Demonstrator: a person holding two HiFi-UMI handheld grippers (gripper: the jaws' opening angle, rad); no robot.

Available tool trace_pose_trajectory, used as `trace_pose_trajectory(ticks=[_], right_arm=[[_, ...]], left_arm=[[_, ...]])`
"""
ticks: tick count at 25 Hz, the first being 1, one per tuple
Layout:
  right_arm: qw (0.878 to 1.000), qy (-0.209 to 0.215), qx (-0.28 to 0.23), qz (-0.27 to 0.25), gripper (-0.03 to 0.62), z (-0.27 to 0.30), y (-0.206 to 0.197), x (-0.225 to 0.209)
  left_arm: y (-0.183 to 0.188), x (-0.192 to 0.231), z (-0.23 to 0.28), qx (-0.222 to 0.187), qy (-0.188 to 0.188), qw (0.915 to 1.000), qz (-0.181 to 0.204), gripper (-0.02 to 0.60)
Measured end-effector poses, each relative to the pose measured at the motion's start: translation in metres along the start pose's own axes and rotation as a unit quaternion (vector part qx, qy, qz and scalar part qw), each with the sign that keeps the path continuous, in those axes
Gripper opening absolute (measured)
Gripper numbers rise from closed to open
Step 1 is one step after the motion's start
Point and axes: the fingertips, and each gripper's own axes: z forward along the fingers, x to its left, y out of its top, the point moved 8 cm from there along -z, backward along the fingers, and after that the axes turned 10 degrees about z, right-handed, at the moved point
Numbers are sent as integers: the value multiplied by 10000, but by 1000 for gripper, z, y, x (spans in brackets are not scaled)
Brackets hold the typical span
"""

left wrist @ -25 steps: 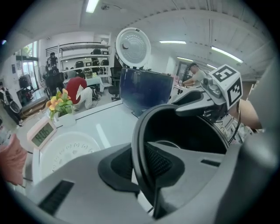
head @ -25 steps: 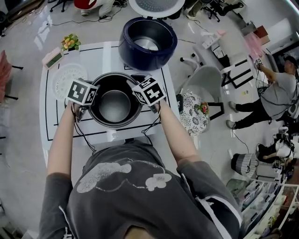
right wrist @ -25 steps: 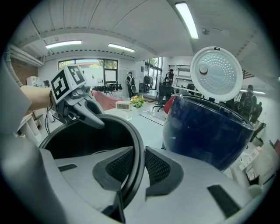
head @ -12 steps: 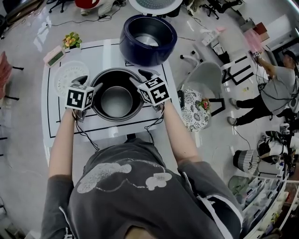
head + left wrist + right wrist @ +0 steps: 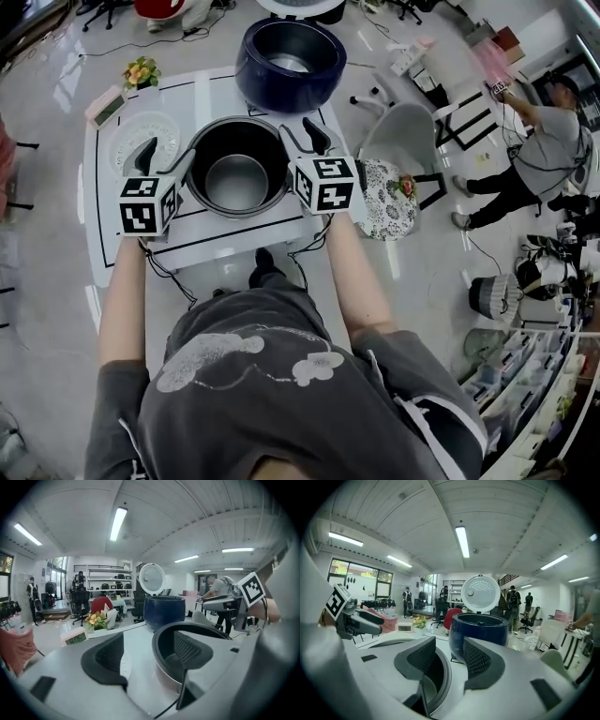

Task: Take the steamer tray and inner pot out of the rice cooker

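The metal inner pot (image 5: 236, 169) stands on the white table (image 5: 211, 94), in front of the dark blue rice cooker (image 5: 293, 61) with its lid up. To the pot's left lies the white steamer tray (image 5: 131, 142), partly behind my left gripper (image 5: 164, 157). That gripper hangs by the pot's left rim (image 5: 164, 679); its jaws have just been opening and grip nothing. My right gripper (image 5: 306, 133) hovers at the pot's right rim (image 5: 440, 681). Its jaws have just been opening too, and the pads (image 5: 480, 660) hold nothing. The cooker (image 5: 480, 630) stands just beyond.
A small bunch of flowers (image 5: 141, 73) and a small clock (image 5: 105, 106) sit at the table's far left corner. A grey chair (image 5: 398, 141) stands to the right of the table. A person (image 5: 539, 141) stands further right. Cables hang off the table's near edge.
Both grippers have let go of the pot's rim, opened, and risen back toward the person. The pot stays on the table.
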Motion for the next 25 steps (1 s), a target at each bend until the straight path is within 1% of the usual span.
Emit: trace_pose_trajectory(ticks=[1, 2, 3, 4, 5, 7, 8, 10, 12, 16, 20, 25], right_arm=[[9999, -108, -94, 46, 196, -8, -1, 3], [9995, -227, -193, 88, 168, -16, -2, 6], [9989, -349, -283, 121, 120, -24, -3, 9], [9982, -460, -354, 151, 90, -32, -5, 12], [9975, -550, -402, 182, 81, -39, -6, 15], [9965, -660, -453, 250, 66, -52, -9, 18], [9962, -686, -469, 274, 58, -58, -9, 19], [9958, -719, -494, 285, 48, -67, -10, 20], [9955, -753, -520, 264, 38, -73, -10, 21], [9960, -723, -496, 174, 28, -86, -7, 19], [9976, -621, -313, 61, 28, -99, -14, 15], [9988, -436, -193, 111, 28, -123, -34, 6]], left_arm=[[1, -3, -5, -82, -67, 9999, -2, 337], [2, -6, -10, -171, -116, 9998, 9, 334], [3, -9, -16, -266, -142, 9995, 34, 312], [3, -12, -21, -371, -151, 9992, 60, 272], [4, -15, -26, -500, -156, 9986, 70, 239], [6, -20, -34, -799, -166, 9967, 3, 225], [6, -23, -37, -913, -164, 9957, -59, 203], [5, -28, -43, -1021, -158, 9945, -148, 150], [4, -32, -47, -1042, -157, 9943, -152, 99], [2, -34, -52, -1022, -122, 9946, -165, 23], [-2, -43, -55, -951, -121, 9948, -346, 9], [-8, -78, -57, -750, -185, 9968, -226, 9]])
